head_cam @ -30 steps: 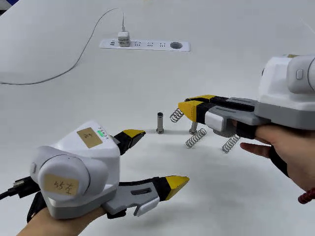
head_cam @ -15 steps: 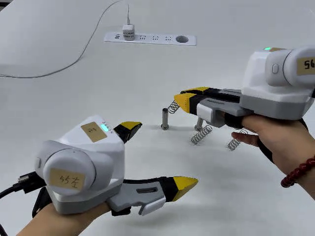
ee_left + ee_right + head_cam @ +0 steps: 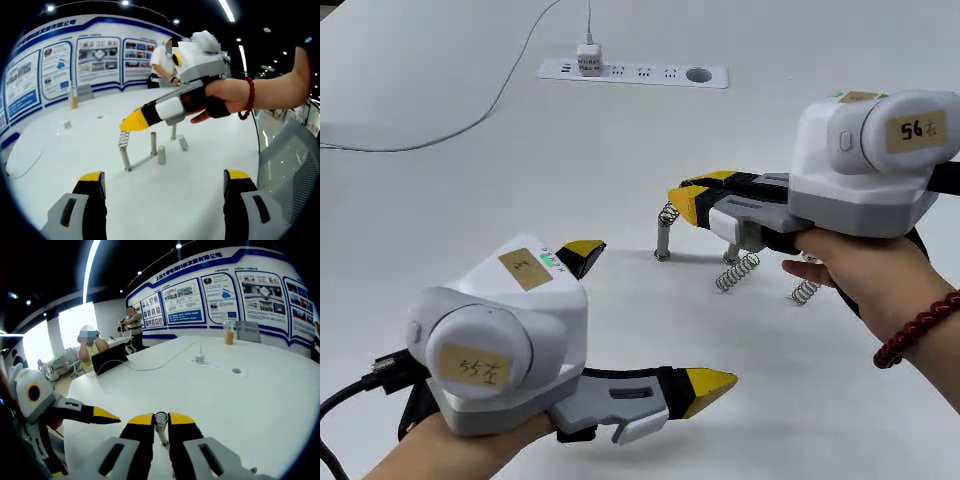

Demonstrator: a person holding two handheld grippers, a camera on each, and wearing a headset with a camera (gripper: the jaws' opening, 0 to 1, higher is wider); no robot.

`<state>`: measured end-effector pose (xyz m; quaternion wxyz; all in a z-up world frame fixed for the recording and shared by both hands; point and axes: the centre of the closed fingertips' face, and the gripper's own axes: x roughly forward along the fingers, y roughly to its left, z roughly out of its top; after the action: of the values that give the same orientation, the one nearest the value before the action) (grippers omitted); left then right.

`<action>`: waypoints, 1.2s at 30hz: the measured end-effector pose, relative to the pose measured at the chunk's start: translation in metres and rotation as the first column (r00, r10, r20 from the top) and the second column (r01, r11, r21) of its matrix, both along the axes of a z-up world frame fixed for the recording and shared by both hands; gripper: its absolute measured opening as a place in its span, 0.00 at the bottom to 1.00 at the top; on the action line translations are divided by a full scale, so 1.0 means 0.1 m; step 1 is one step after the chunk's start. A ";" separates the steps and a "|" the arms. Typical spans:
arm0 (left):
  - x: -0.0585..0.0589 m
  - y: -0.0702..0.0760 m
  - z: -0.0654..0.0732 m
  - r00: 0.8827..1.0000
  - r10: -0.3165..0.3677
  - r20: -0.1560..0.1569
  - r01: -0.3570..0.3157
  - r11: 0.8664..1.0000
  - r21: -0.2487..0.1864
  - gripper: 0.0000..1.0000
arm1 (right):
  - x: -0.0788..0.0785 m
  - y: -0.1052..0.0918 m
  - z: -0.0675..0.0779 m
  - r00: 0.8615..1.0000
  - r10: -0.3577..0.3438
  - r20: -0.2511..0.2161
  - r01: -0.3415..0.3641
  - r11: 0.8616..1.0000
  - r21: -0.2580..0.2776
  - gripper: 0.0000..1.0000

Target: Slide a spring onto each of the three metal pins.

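Observation:
My right gripper (image 3: pixel 678 197) is shut on a small steel spring (image 3: pixel 668 213), held upright with its lower end at the top of the leftmost metal pin (image 3: pixel 663 240). In the right gripper view the spring (image 3: pixel 160 422) sits between the shut yellow tips, with the pin (image 3: pixel 163 438) just below. A second pin (image 3: pixel 730 255) stands partly hidden under that gripper. Two loose springs (image 3: pixel 737 272) (image 3: pixel 805 291) lie on the table beside it. The left gripper view shows three pins (image 3: pixel 125 160) (image 3: pixel 154 144) (image 3: pixel 173 132). My left gripper (image 3: pixel 645 320) is open and holds nothing, nearer me and to the left.
A white power strip (image 3: pixel 635 73) with a plugged charger (image 3: pixel 590 58) and a cable lies at the far edge of the white table (image 3: pixel 520 160). People stand and sit behind the table (image 3: pixel 131 322). A cup (image 3: pixel 229 332) stands at the far end.
My right gripper has carried the spring left and brought it over the leftmost pin. The left gripper stays open in about the same place; the head camera has shifted.

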<state>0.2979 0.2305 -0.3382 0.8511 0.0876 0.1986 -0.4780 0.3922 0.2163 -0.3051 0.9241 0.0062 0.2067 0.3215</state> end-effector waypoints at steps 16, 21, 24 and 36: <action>0.04 0.05 0.02 1.000 0.027 0.004 -0.027 1.000 -0.008 0.99 | 0.02 0.11 -0.10 0.996 0.081 0.046 -0.070 0.977 -0.201 0.11; 0.03 0.04 0.01 1.000 0.026 -0.001 -0.026 1.000 -0.009 0.98 | 0.02 0.13 -0.13 0.994 0.094 0.050 -0.079 0.968 -0.239 0.12; 0.03 0.04 0.02 1.000 0.027 0.000 -0.027 1.000 -0.014 0.98 | 0.02 0.15 -0.17 0.994 0.102 0.048 -0.087 0.962 -0.259 0.12; 0.04 0.06 0.02 0.999 0.039 -0.003 -0.039 0.999 -0.018 0.97 | 0.05 0.16 -0.39 0.995 0.103 0.013 -0.095 0.953 -0.288 0.12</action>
<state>0.3017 0.2368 -0.3357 0.8607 0.0755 0.1972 -0.4633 0.3968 0.2323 -0.3444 0.9006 -0.1426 0.2384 0.3342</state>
